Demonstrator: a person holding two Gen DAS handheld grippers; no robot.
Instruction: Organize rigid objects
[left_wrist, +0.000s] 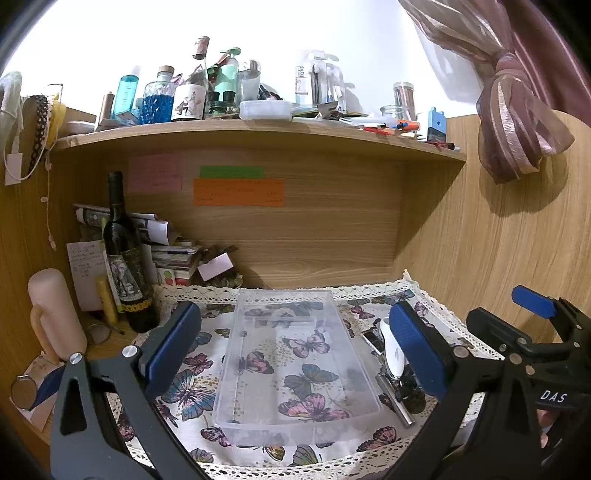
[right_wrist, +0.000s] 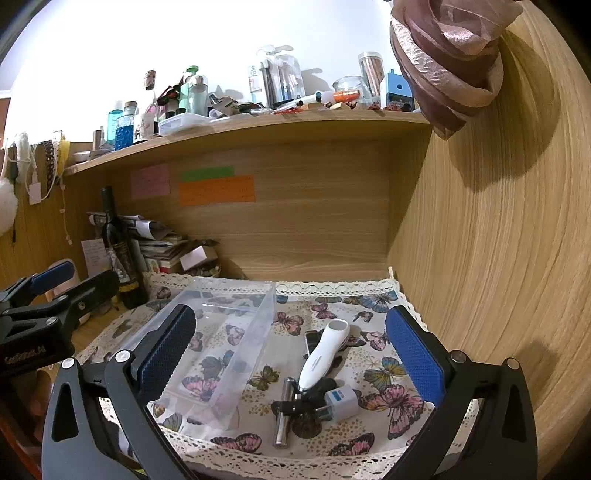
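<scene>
A clear plastic tray (left_wrist: 258, 424) with dividers lies empty on the butterfly cloth (left_wrist: 192, 391), between the fingers of my open left gripper (left_wrist: 295, 350). In the right wrist view the tray (right_wrist: 258, 332) is at the left. My open right gripper (right_wrist: 295, 354) hovers over a small pile to the tray's right: a white handheld device (right_wrist: 321, 358), a silver metal cylinder (right_wrist: 283, 413), a white and blue charger plug (right_wrist: 341, 402), a dark round item (right_wrist: 306, 426) and a small dark flat object (right_wrist: 313, 338). The white device (left_wrist: 391, 350) and cylinder (left_wrist: 397, 402) also show beside my left gripper's right finger.
A dark wine bottle (left_wrist: 127, 258), a pink tumbler (left_wrist: 55, 310) and stacked papers (left_wrist: 166, 251) crowd the back left. A cluttered shelf (left_wrist: 258, 129) hangs overhead. A wooden wall (right_wrist: 480, 258) stands close on the right. The other gripper (right_wrist: 44, 314) is at the left edge.
</scene>
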